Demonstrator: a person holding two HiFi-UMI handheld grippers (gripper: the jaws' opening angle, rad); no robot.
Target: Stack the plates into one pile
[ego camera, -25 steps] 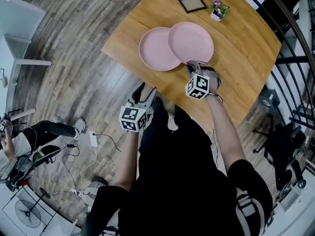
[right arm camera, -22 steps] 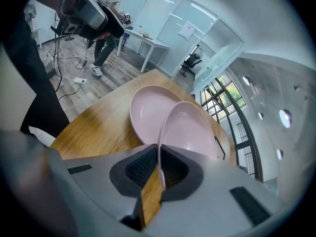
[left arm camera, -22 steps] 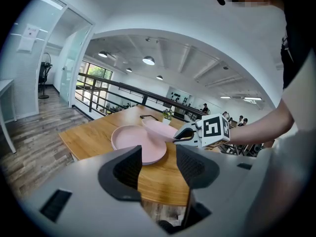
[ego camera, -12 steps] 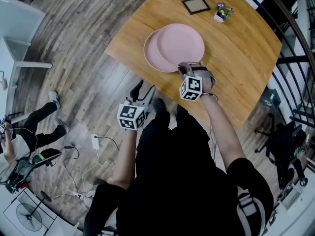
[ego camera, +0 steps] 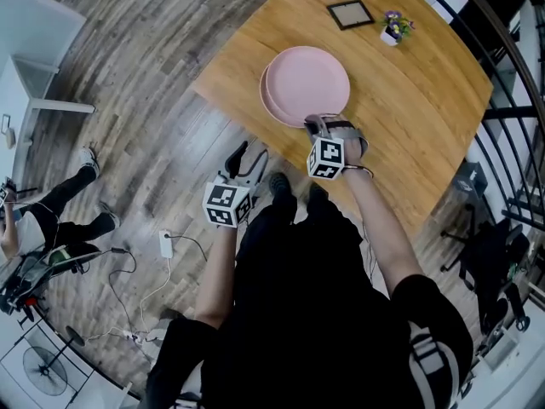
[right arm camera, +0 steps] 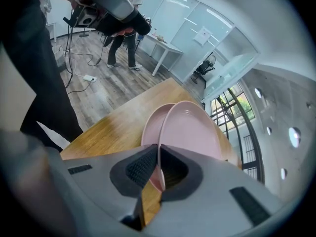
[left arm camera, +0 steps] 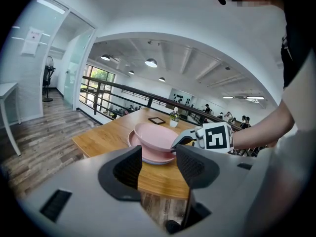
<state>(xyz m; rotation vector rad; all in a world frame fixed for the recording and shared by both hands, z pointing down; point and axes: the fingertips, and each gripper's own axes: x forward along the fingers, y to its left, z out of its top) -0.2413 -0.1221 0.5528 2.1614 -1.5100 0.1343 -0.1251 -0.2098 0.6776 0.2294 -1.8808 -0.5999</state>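
Note:
Two pink plates lie on the wooden table [ego camera: 426, 100]. The upper plate [ego camera: 308, 79] rests almost squarely over the lower plate [ego camera: 266, 102], of which only a left crescent shows. My right gripper [ego camera: 317, 126] is shut on the upper plate's near rim; in the right gripper view the rim [right arm camera: 159, 169] sits pinched between the pads, with the upper plate [right arm camera: 195, 130] tilted over the lower plate [right arm camera: 152, 125]. My left gripper [ego camera: 247, 156] hangs open off the table's near edge, over the floor. From the left gripper [left arm camera: 158, 157], both plates [left arm camera: 154, 138] show ahead beyond its bare jaws.
A small picture frame [ego camera: 350, 14] and a little flower pot [ego camera: 393, 26] stand at the table's far side. A black railing [ego camera: 511, 109] runs along the right. A seated person [ego camera: 51, 220] and cables [ego camera: 162, 245] are on the floor at left.
My right gripper has carried the upper plate leftward over the other plate, from a partial overlap to almost full cover. The left gripper has hardly moved.

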